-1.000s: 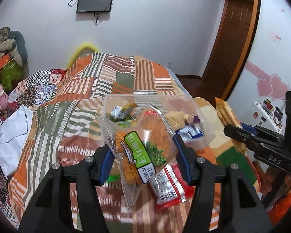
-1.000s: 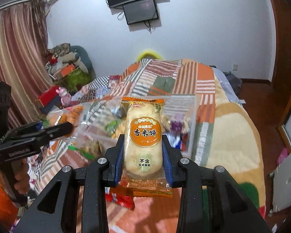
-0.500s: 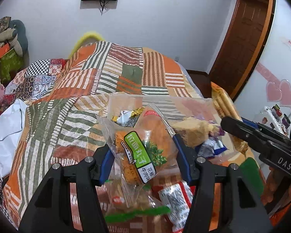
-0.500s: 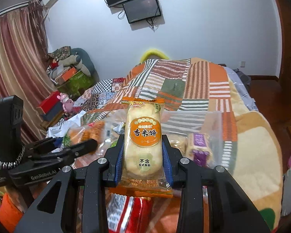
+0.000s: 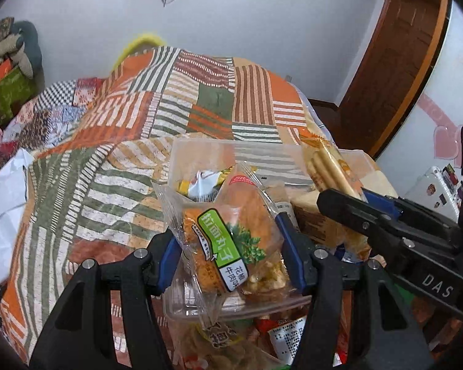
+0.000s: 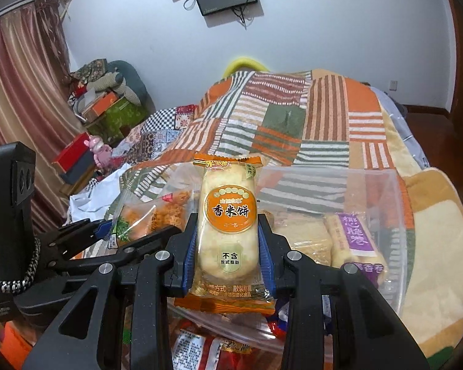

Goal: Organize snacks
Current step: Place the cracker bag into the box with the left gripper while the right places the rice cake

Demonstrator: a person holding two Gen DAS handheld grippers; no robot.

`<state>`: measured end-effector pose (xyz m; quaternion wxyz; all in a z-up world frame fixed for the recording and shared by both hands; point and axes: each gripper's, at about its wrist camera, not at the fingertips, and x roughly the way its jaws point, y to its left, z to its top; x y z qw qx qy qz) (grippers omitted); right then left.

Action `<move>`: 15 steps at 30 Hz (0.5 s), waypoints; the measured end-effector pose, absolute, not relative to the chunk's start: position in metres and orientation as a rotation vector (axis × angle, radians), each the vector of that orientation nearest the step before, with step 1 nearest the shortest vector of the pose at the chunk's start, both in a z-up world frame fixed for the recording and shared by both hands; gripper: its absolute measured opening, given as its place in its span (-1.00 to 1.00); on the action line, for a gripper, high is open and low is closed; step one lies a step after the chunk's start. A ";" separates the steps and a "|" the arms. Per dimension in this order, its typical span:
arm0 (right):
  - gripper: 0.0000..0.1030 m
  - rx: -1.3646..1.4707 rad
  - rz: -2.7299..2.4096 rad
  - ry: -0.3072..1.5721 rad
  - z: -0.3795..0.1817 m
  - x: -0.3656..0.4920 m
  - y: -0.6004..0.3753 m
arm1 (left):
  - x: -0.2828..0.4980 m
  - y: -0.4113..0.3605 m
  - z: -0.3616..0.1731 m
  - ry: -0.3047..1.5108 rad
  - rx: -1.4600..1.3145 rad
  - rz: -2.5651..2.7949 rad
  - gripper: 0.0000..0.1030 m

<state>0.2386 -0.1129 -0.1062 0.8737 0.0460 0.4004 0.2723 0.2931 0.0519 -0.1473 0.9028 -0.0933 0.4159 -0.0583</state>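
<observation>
Both tools have closed in on the clear plastic bin (image 6: 395, 215) since a second ago — it fills more of each view now, so I'd say the drop-off is close. On the left, the left tool (image 5: 231, 246) is clamped on a noodle-ball snack bag (image 5: 231, 240), held just over the bin's near edge. The right tool (image 6: 228, 246) grips a rice cracker packet (image 6: 228, 215) upright, right in front of the bin. Wrapped snacks already lie inside — a purple-labelled roll (image 6: 355, 237) among them — and loose packets lie on the bed (image 5: 114, 160) below.
</observation>
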 end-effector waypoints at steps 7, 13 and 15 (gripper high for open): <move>-0.31 0.083 0.569 0.852 -0.108 0.236 -0.114 | 0.297 0.058 -0.154 0.890 -0.240 -0.122 0.19; -0.22 0.071 0.570 0.828 -0.097 0.229 -0.119 | 0.286 0.060 -0.143 0.864 -0.219 -0.112 0.19; -0.18 0.065 0.573 0.820 -0.093 0.225 -0.122 | 0.280 0.060 -0.138 0.855 -0.208 -0.109 0.19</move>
